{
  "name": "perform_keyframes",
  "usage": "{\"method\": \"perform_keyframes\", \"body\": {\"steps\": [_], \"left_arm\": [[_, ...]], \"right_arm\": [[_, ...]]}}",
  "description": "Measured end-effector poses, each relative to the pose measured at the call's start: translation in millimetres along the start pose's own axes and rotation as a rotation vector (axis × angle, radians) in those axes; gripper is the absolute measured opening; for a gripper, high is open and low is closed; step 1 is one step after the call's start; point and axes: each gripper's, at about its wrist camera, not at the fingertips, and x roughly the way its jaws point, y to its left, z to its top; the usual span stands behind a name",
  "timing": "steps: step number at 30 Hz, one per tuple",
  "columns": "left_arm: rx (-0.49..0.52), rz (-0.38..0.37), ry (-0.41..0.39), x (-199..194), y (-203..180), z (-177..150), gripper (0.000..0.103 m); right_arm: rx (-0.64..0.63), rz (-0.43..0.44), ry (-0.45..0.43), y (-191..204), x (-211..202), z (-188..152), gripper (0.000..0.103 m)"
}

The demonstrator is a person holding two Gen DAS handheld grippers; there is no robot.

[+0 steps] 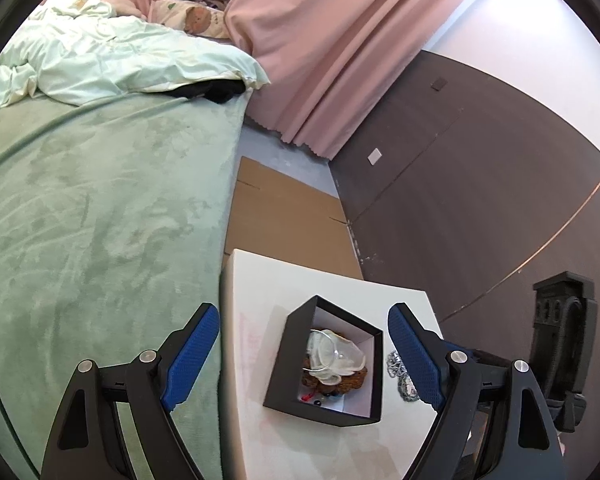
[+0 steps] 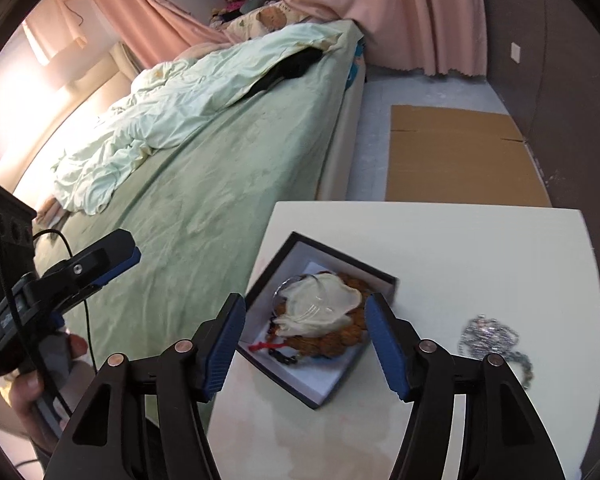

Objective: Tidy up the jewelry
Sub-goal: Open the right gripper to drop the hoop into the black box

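A black jewelry box (image 1: 276, 364) with a white inside stands open on the white table (image 1: 260, 280). It holds a brown beaded bracelet (image 1: 352, 380), a white shell-like piece (image 1: 340, 356), a thin silver bangle and small red and dark beads. A silver chain (image 1: 400, 372) lies on the table right of the box. My left gripper (image 1: 304, 344) is open above the box. In the right wrist view the box (image 2: 260, 280), the bracelet (image 2: 340, 340) and the chain (image 2: 492, 336) show; my right gripper (image 2: 306, 340) is open and empty over the box.
A bed with a green sheet (image 1: 100, 220) and a pale duvet (image 1: 100, 56) stands left of the table. Flat cardboard (image 2: 452, 152) lies on the floor beyond. Pink curtains (image 1: 340, 40) and a dark wall panel (image 1: 480, 180) stand behind. The left gripper body (image 2: 60, 280) shows in the right wrist view.
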Motion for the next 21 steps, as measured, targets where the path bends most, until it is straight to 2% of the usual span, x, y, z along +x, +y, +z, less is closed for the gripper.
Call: {"method": "perform_keyframes", "body": {"steps": [11, 21], "left_arm": [[0.091, -0.029, 0.03, 11, -41, -12, 0.087], [0.209, -0.067, 0.068, 34, -95, -31, 0.085]], "right_arm": [[0.067, -0.051, -0.097, -59, -71, -14, 0.063], [0.204, -0.091, -0.133, -130, -82, -46, 0.063]]}}
